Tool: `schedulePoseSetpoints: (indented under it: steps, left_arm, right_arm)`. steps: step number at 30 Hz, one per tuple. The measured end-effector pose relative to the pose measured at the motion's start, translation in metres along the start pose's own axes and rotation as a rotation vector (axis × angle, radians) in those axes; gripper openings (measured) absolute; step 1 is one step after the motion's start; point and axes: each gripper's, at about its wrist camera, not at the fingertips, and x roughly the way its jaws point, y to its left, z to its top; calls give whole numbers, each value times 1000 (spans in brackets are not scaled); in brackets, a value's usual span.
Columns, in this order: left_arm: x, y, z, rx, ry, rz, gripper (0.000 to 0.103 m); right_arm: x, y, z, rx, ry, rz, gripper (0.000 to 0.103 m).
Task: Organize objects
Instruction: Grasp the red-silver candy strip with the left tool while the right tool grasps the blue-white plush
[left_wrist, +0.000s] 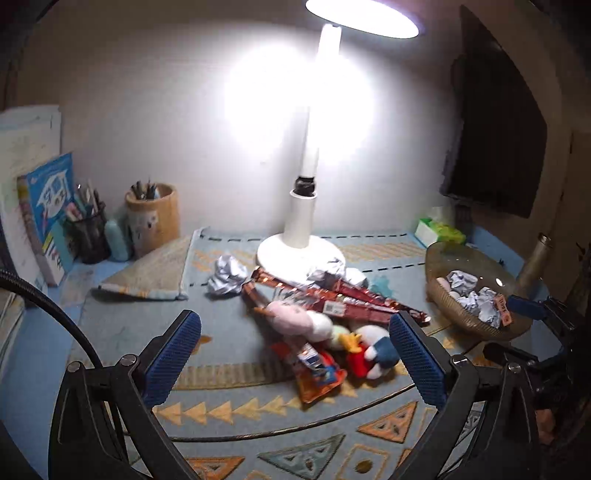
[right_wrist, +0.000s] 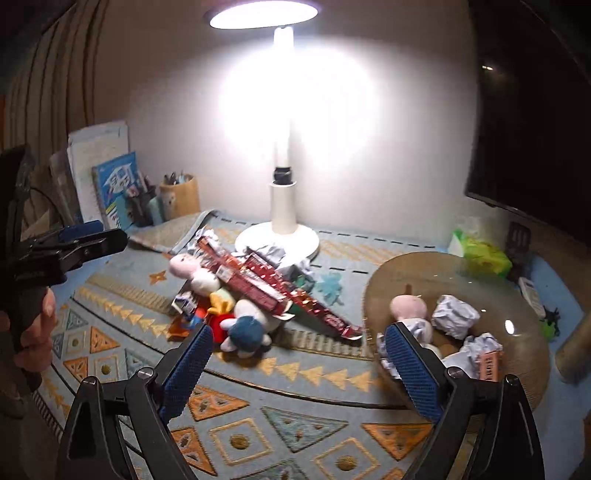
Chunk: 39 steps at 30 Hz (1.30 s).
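- Landmark = white desk lamp (left_wrist: 300, 240), lit, base standing on patterned blue/orange mat (left_wrist: 236, 369).
- Left gripper (left_wrist: 295, 354): blue pads spread wide, nothing btwn them; hovers over mat in front of lamp, toy pile seen thru the gap.
- Right gripper (right_wrist: 314, 365): fingers also wide apart, empty; right pad overlaps near edge of glass bowl (right_wrist: 406, 266) in its view, contact can't tell.
- Pile just in front of lamp base: long red snack packs (left_wrist: 347, 302) lying crossed, pink plush (left_wrist: 291, 317) + duck plush (left_wrist: 365, 350) w/ red and blue parts, orange snack bag (left_wrist: 317, 376) nearest cam.
- Crumpled paper ball (left_wrist: 227, 275) front-left of lamp base; another wad touching base front.
- Bowl sits right of lamp, holds paper wads, pink plush (right_wrist: 408, 308), small orange box (right_wrist: 489, 363).
- Green tissue pack (left_wrist: 439, 230) right of lamp, behind bowl.
- Pen cups (left_wrist: 153, 218) + books (left_wrist: 48, 218) far left of lamp, by wall.
- Person's hand (right_wrist: 35, 332) at left edge of right view, gripping left tool.
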Motion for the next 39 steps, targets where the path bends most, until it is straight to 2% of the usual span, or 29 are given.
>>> schedulePoseSetpoints:
  steps: [3,6,8,10,13,14,15,16,19,20,22,23,24,26,28,29,31,33,35,39]
  left_arm:
    - [33,35,-23,-106,106,-6,101]
    - [57,51,-42,-170,151,-52,101]
    - [63,57,-51,-201,172,-83,101]
    - [68,53,-53,-193,195,-84,99]
    - [63,44,-52,-153,171,-88,99]
    - [63,42,-51,-141,177,-100,99]
    - [63,39,-49,-133,173,-111,100]
    - [63,36,-44,-131,167,-121,100]
    - [71,22,-22,-101,172,-129,99]
    - [77,18,-15,-84,189,-127,98]
    - [95,14,-10,-69,240,-121,85]
    - [105,14,-10,-76,272,-126,77]
    - [114,14,-13,-85,300,-140,68]
    - [124,14,-20,-105,329,-174,61]
    - [125,14,-25,-107,318,-177,58]
    - [124,14,-27,-104,306,-177,55]
    - [120,15,-30,-104,294,-170,43]
    - [117,19,-32,-112,296,-150,23]
    - [113,26,-33,-145,308,-168,16]
    - [77,36,-44,-173,304,-194,15]
  right_arm:
    - [41,22,-11,-28,81,20,94]
    - [73,25,-17,-5,139,20,94]
    - [88,16,-22,57,173,57,94]
    - [96,7,-24,105,205,60,88]
    - [99,-4,-25,160,219,109,80]
    - [101,-4,-26,164,231,117,69]
    - [102,-2,-27,159,240,108,65]
    - [102,-1,-25,156,244,103,65]
    - [104,-1,-15,201,225,175,65]
    - [106,0,-11,210,221,159,65]
    - [113,-1,-4,219,225,87,65]
    - [118,-3,-2,237,230,86,65]
    - [122,-7,-1,267,233,112,65]
    - [132,-12,-5,308,252,153,63]
    - [132,-10,-6,296,246,170,45]
    - [128,-9,-6,286,226,184,39]
    - [119,-4,-6,259,189,178,36]
    - [107,1,-7,232,144,172,36]
    - [94,4,-10,216,119,166,36]
    - [57,6,-32,180,119,164,36]
